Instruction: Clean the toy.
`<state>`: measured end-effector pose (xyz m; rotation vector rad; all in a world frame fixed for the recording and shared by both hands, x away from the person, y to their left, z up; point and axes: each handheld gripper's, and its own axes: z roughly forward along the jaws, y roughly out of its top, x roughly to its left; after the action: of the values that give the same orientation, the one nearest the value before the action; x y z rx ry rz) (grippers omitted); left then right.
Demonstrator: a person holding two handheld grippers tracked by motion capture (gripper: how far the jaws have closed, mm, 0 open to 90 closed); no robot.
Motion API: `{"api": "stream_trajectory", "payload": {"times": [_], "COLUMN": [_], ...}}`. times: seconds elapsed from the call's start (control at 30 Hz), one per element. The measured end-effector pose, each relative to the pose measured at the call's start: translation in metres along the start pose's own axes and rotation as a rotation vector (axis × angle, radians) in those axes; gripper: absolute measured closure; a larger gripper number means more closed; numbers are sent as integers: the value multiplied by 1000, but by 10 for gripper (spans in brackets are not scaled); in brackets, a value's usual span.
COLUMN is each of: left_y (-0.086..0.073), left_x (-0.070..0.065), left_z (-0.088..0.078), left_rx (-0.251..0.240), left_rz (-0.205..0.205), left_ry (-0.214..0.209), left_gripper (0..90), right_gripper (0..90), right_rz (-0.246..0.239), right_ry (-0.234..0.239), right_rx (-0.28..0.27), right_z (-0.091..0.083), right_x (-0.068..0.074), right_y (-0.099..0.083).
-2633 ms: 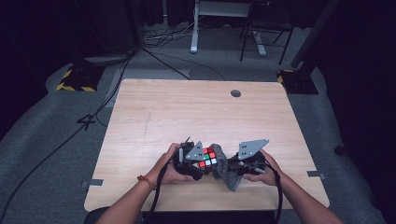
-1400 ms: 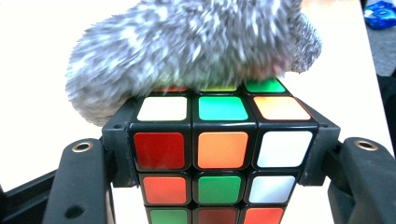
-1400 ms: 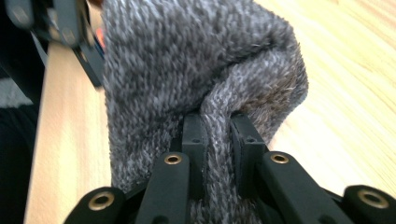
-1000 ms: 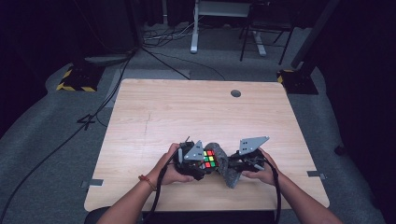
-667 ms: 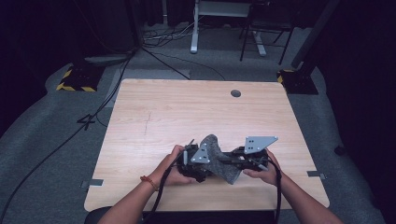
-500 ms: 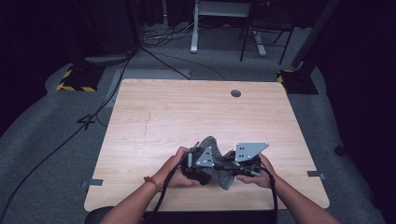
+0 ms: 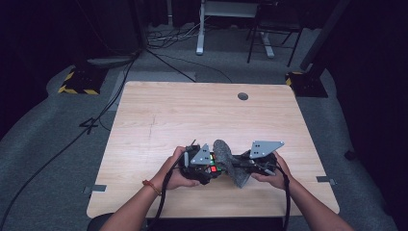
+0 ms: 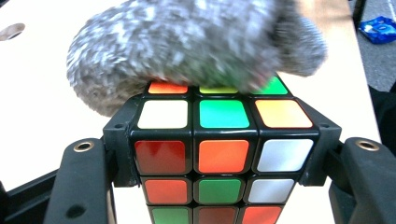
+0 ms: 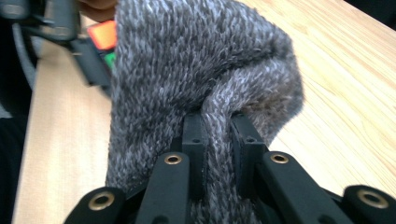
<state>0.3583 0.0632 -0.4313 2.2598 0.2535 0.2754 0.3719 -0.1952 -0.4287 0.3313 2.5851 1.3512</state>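
Pale wooden table (image 7: 159, 120) under me. At its near edge, centre, my right gripper (image 9: 217, 126) is clenched on a fold of grey knitted woollen cloth (image 9: 187, 70), draped over the cube's top. My left gripper (image 8: 219, 163) grasps the multicoloured plastic puzzle cube (image 8: 217, 156) by its sides, just left of the cloth.

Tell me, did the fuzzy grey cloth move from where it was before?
Yes. The grey cloth, pinched in the right claw, lay right of the cube earlier; now it drapes over the cube's top, leftward toward the table's left edge.
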Motion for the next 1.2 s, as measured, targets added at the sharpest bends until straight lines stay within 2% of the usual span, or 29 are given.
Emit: {"api": "stream_trajectory", "payload": {"times": [0.13, 0.27, 0.37, 0.5, 0.67, 0.73, 0.8, 0.9, 1.07, 1.2], "left_y": [-3, 0, 4, 4, 2, 3, 3, 4, 5, 5], "left_x": [3, -7, -14, -15, -11, -9, -7, -4, -5, -5], "left_z": [5, 15, 20, 17, 11, 6, 1, -3, -1, 4], "left_rx": [17, 58, 78, 72, 46, 26, -1, -29, -45, -42], "left_rz": [-17, 24, 59, 74, 52, 47, 47, 25, 31, 26], "left_ry": [-9, -14, -17, -15, -13, -9, -2, 1, -3, 6], "left_gripper": [335, 336, 336, 335, 336, 336, 336, 336, 336, 335], "right_gripper": [790, 789, 789, 788, 789, 788, 788, 788, 787, 787], "right_rz": [-62, -86, -85, -48, 8, 46, 61, 67, 67, 88], "right_ry": [17, 34, 23, -3, -19, 3, 12, 27, 63, 102], "right_rx": [-24, -29, -31, -20, 17, 20, 33, 51, 74, 27], "right_z": [-1, 6, 9, 8, 6, 6, 5, 8, 13, 12], "right_x": [12, 21, 21, 13, -1, -6, -10, -12, -10, -10], "right_y": [11, 18, 20, 16, 3, -1, -3, -5, -6, -8]}}
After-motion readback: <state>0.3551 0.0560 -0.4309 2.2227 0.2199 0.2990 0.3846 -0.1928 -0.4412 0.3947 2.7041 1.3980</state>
